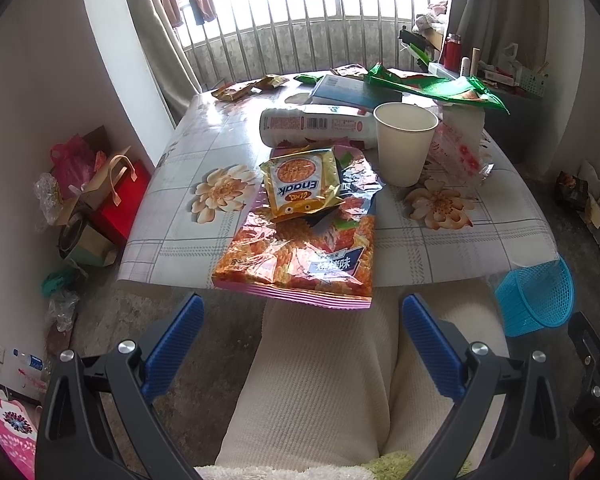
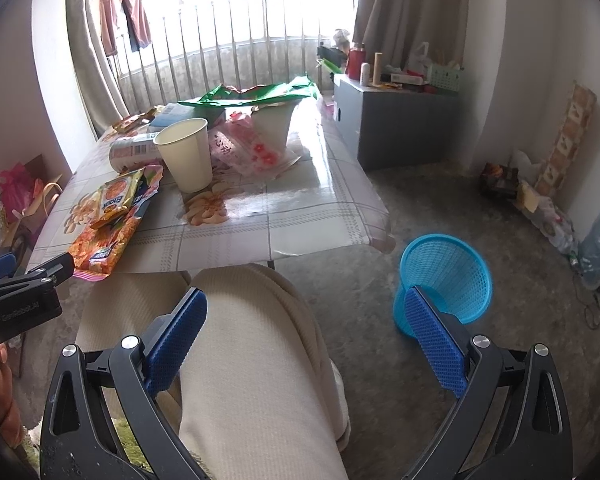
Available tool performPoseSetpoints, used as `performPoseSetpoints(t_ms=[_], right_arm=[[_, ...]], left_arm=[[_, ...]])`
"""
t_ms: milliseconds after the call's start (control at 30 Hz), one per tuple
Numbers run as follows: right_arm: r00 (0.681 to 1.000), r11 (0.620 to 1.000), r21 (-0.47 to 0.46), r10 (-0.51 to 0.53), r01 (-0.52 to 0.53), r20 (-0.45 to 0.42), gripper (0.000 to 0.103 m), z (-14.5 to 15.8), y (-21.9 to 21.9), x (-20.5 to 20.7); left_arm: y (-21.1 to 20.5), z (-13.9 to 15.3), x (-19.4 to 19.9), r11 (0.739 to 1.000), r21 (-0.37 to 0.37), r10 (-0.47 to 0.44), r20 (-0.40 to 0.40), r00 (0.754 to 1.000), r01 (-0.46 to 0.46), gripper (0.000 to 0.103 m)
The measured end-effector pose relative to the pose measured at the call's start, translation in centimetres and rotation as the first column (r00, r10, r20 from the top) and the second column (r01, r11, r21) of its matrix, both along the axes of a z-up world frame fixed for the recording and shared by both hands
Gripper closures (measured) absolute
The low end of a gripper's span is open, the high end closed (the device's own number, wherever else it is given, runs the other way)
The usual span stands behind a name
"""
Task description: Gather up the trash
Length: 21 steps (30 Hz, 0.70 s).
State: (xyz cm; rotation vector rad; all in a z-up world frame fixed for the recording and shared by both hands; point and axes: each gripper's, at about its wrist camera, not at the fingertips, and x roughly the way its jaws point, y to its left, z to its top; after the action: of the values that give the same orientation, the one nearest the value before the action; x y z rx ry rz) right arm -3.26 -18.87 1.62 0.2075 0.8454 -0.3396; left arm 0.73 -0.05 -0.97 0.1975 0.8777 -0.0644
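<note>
Your trash is piled on the surface (image 1: 204, 236): a crinkly orange snack bag (image 1: 300, 256) hanging over the near edge, a yellow Enaak packet (image 1: 302, 184) on top, an upright paper cup (image 1: 404, 142) behind. Blue basket (image 2: 446, 280) sits on the floor. Your left claw (image 1: 302, 344) and right claw (image 2: 306, 338) are both spread wide, holding nothing, above your knees.

The counter (image 1: 204, 236) wears a glossy, light-reflecting flowered covering; the snack bag (image 1: 300, 248) is shiny crinkled foil; the cup (image 1: 404, 144) matt paper; the basket (image 2: 448, 276) blue plastic mesh; the fingers (image 1: 176, 348) carry textured blue pads; the floor (image 2: 440, 360) is rough.
</note>
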Motion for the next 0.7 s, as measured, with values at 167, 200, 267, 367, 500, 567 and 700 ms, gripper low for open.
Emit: performPoseSetpoints(t_ms=[167, 200, 267, 367, 500, 567, 700], right_arm=[[1.000, 1.000, 0.003, 0.004, -0.004, -0.003, 0.008, -0.01, 0.13, 0.08], [1.000, 1.000, 0.004, 0.006, -0.006, -0.004, 0.008, 0.04, 0.07, 0.12], [1.000, 1.000, 0.004, 0.008, -0.008, -0.006, 0.008, 0.01, 0.09, 0.21], [1.000, 1.000, 0.006, 0.010, -0.010, -0.007, 0.008, 0.04, 0.01, 0.31], [1.000, 1.000, 0.007, 0.012, -0.012, -0.009, 0.008, 0.03, 0.03, 0.40], [1.000, 1.000, 0.007, 0.013, -0.013, -0.009, 0.008, 0.03, 0.08, 0.40], [1.000, 1.000, 0.009, 0.012, -0.012, -0.012, 0.008, -0.04, 0.13, 0.54]], left_arm=[[0.07, -0.08, 0.20, 1.000, 0.001, 0.002, -0.004, 1.000, -0.002, 0.006], [0.07, -0.09, 0.21, 1.000, 0.001, 0.002, -0.004, 1.000, -0.002, 0.006], [0.09, -0.12, 0.24, 1.000, 0.002, 0.002, -0.004, 1.000, -0.002, 0.006], [0.18, -0.22, 0.31, 1.000, 0.002, 0.005, -0.006, 1.000, -0.005, 0.006], [0.32, -0.38, 0.46, 1.000, 0.003, 0.007, -0.009, 1.000, -0.007, 0.006], [0.32, -0.41, 0.53, 1.000, 0.003, 0.008, -0.009, 1.000, -0.008, 0.006], [0.42, -0.49, 0.58, 1.000, -0.001, 0.009, -0.010, 1.000, -0.009, 0.006]])
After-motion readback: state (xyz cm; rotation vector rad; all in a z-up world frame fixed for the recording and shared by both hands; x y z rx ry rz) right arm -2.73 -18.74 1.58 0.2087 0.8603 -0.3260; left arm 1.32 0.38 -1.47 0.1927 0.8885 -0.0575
